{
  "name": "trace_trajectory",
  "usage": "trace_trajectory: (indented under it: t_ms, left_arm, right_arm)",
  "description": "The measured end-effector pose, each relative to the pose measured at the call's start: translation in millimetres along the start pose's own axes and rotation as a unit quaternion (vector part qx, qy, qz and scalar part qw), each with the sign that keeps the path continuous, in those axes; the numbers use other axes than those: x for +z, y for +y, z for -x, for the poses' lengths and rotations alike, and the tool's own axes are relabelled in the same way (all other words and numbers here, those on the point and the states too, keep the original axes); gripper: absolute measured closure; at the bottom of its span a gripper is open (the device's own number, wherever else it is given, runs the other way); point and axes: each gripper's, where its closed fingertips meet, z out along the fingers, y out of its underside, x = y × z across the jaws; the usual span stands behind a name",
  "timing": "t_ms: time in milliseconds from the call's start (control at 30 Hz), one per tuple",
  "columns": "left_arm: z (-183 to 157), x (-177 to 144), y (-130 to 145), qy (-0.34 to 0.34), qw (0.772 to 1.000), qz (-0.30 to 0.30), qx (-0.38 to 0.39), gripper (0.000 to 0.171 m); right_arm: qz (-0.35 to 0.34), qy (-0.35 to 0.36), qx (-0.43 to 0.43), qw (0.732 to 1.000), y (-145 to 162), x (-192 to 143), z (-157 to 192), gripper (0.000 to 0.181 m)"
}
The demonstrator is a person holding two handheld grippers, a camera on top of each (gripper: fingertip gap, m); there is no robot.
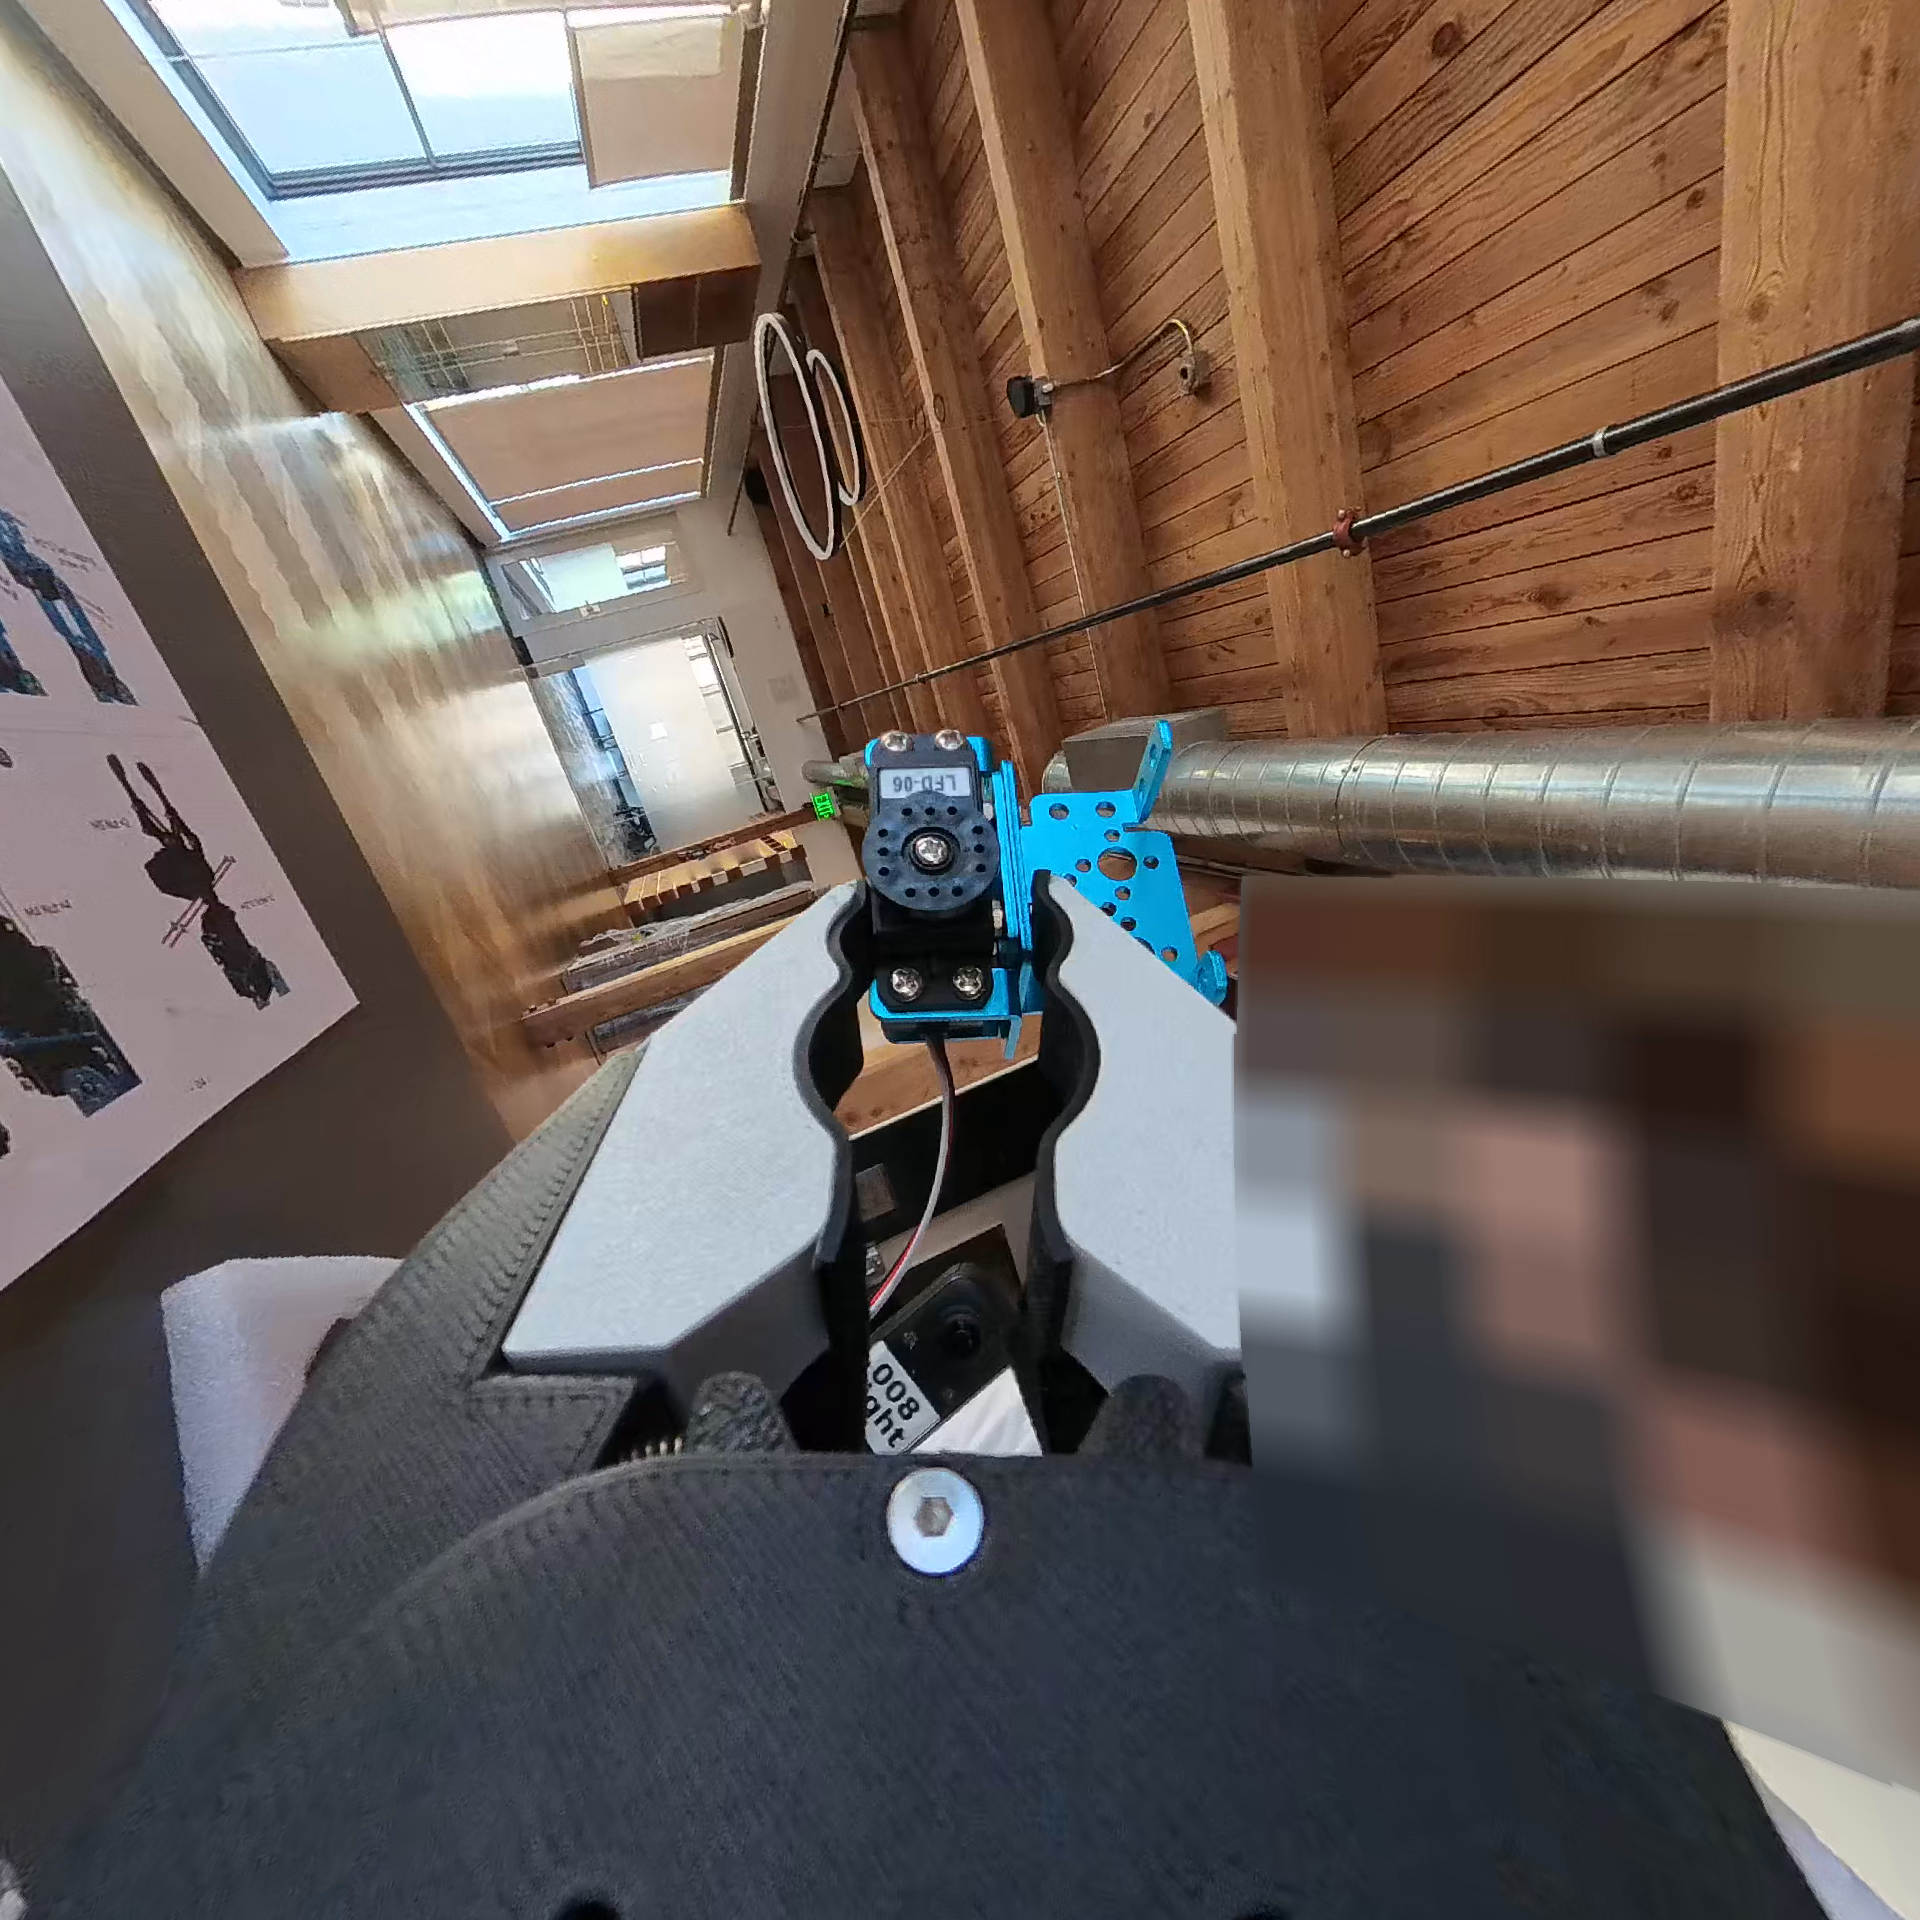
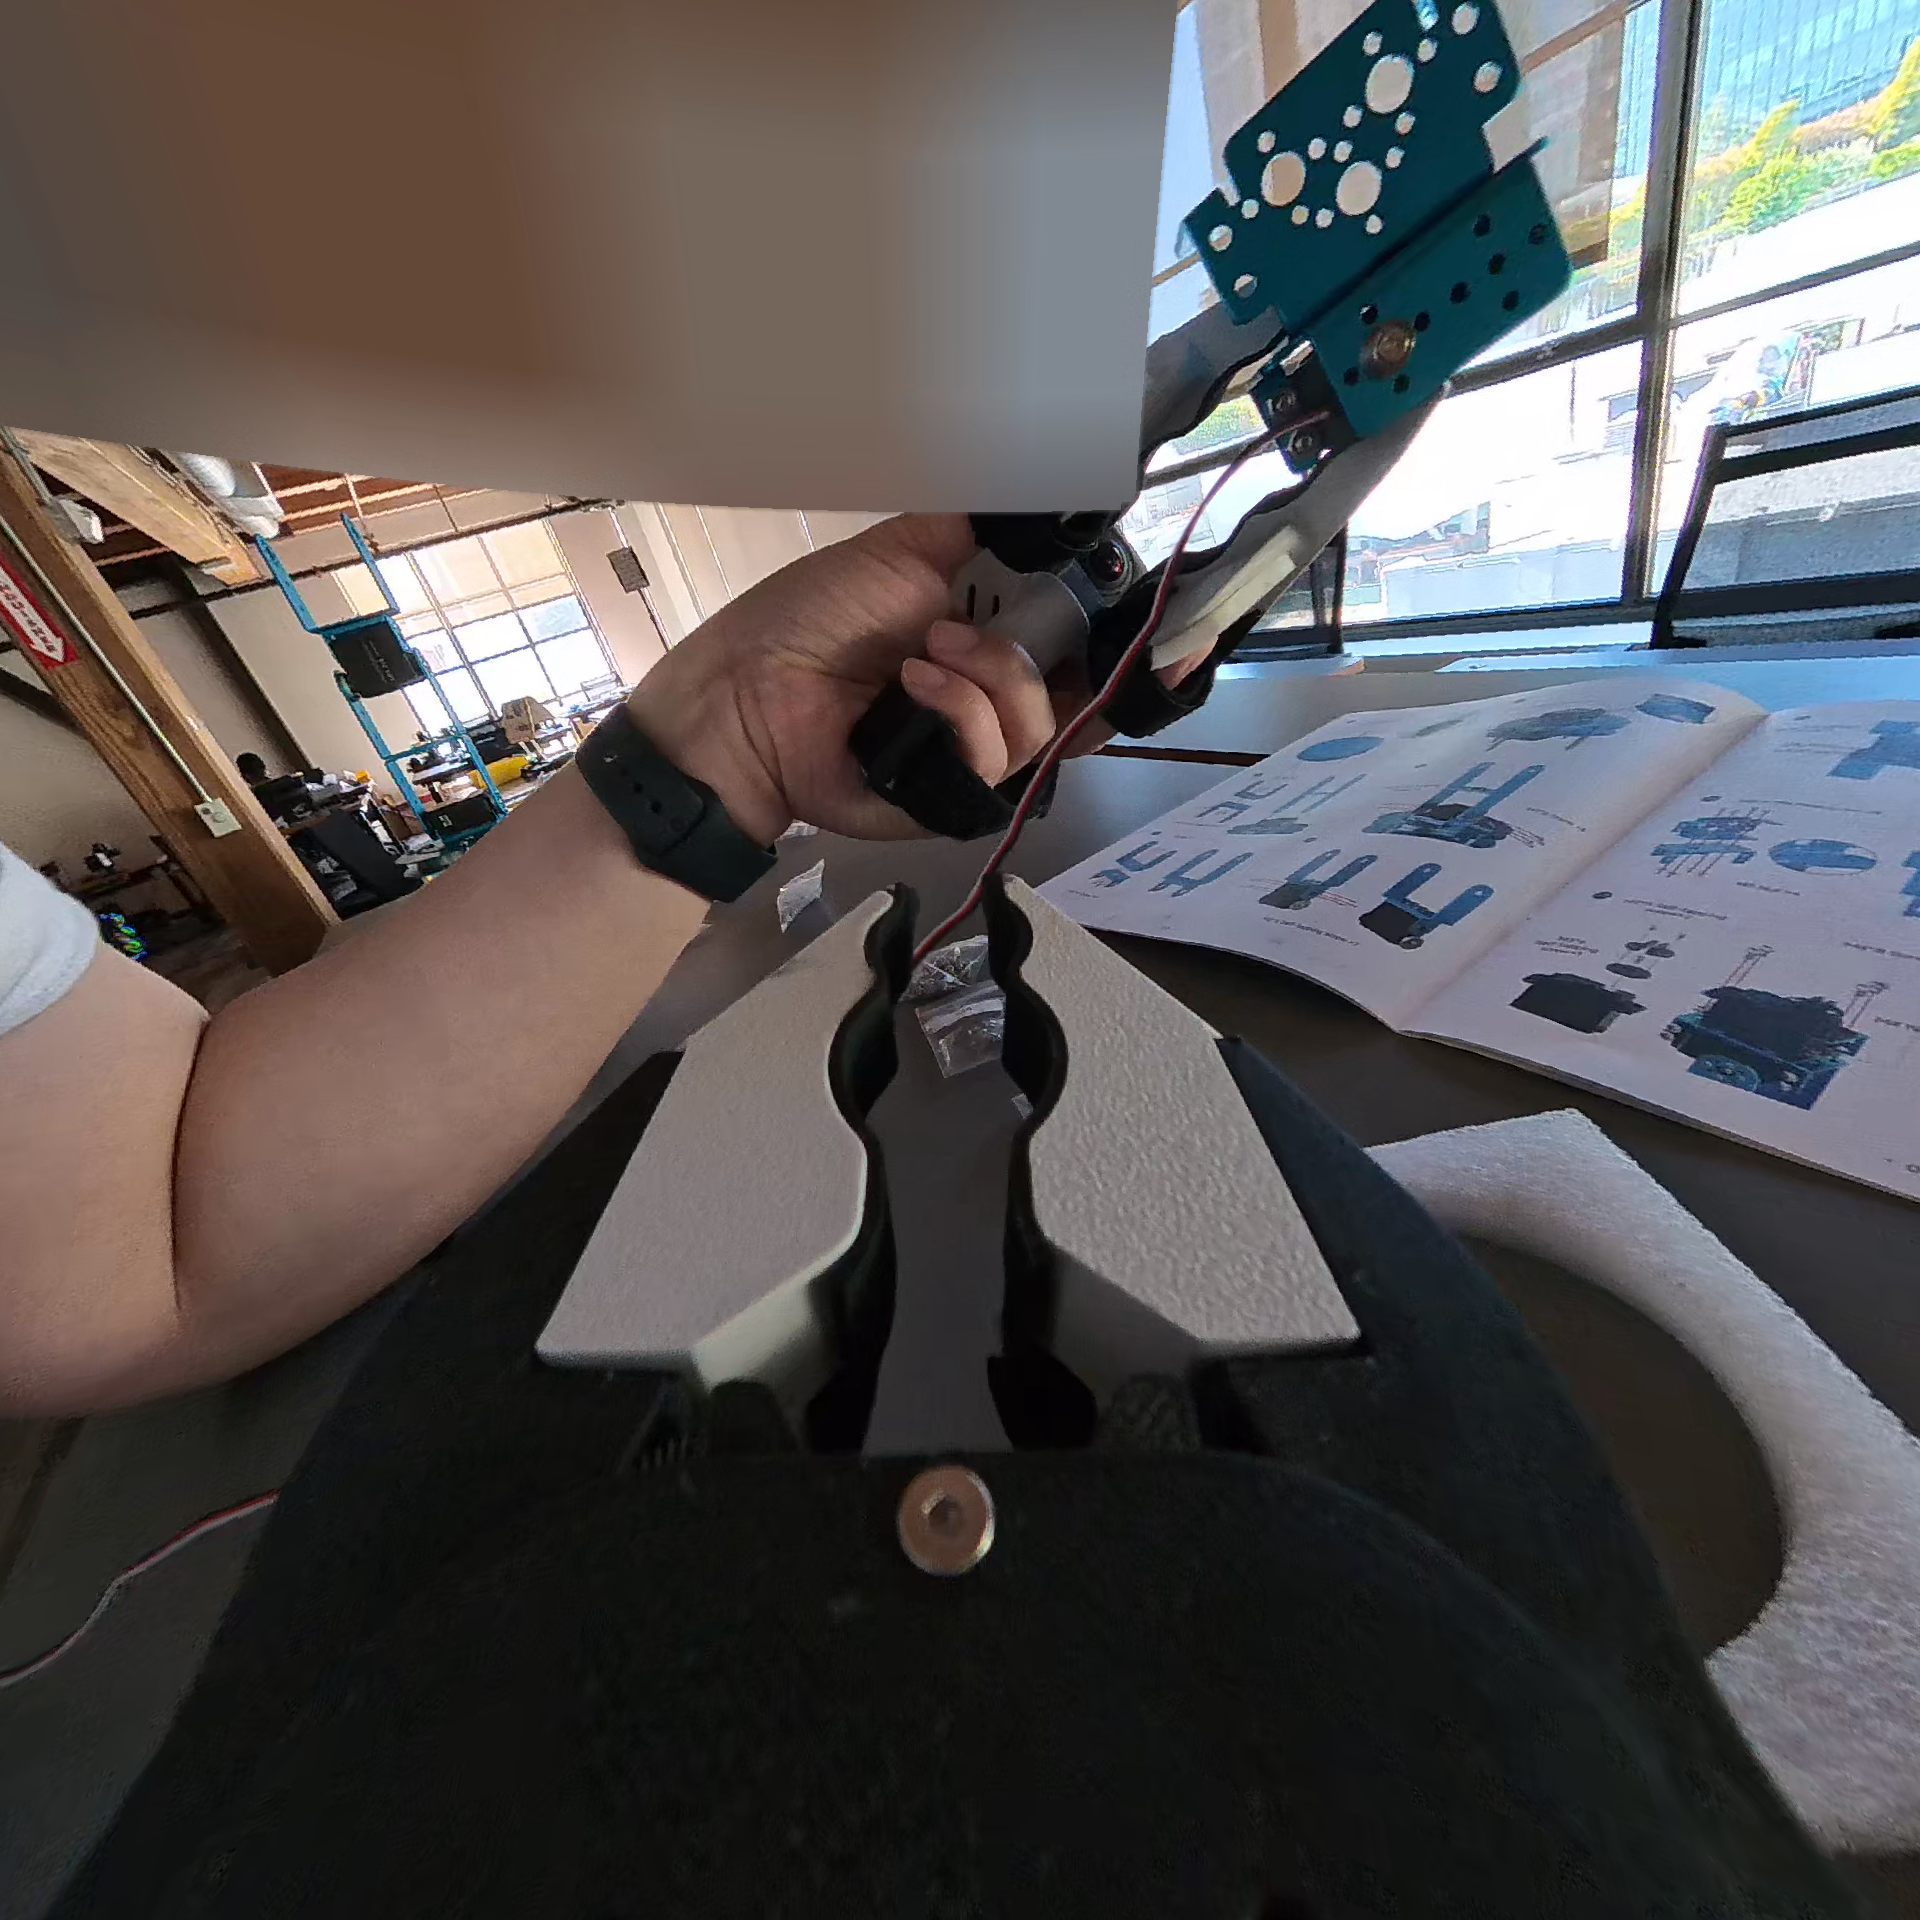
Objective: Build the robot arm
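Observation:
My left gripper [image 1: 951, 894] points up toward the ceiling and is shut on a black servo [image 1: 928, 862] mounted in a blue perforated metal bracket [image 1: 1101, 862]. The servo's thin wire [image 1: 940, 1143] hangs down between the fingers. In the right wrist view a hand [image 2: 831, 686] holds that gripper raised, with the bracket [image 2: 1382, 177] at its top. The wire [image 2: 1049, 769] runs down from it and passes between the tips of my right gripper [image 2: 951, 894]. The right jaws stand apart and do not pinch the wire.
An open instruction booklet [image 2: 1558, 862] lies on the dark table [image 2: 1455, 1091] to the right. A white foam packing piece [image 2: 1818, 1403] sits at the near right. Small bags of hardware [image 2: 961, 1013] lie ahead of the right fingers. A forearm with a black watch [image 2: 670, 800] crosses from the left. The gap from one gripper's tips to the other's is roughly 15 cm.

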Motion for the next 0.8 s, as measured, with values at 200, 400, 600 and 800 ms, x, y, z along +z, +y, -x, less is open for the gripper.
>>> trace_trajectory:
  t_ms: [200,400,600,800]
  left_arm:
    - [11.8,-5.2,-3.9,-0.081,0.994,0.002,0.076,0.143]
    - [9.3,-15.8,-14.0,-0.141,0.979,-0.005,0.149,0.143]
    - [6.9,-20.0,-17.4,-0.152,0.975,-0.012,0.164,0.143]
    - [12.4,-20.9,-17.6,-0.148,0.978,-0.015,0.147,0.143]
  right_arm:
    - [0.008,-0.004,0.015,1.0,3.7,-1.4,0.1,0.168]
    - [0.015,-0.013,0.019,1.0,7.0,0.9,4.6,0.168]
    - [0.02,-0.018,0.023,0.999,9.0,1.9,6.1,0.169]
    - [0.023,-0.02,0.027,0.999,10.1,1.9,5.9,0.17]
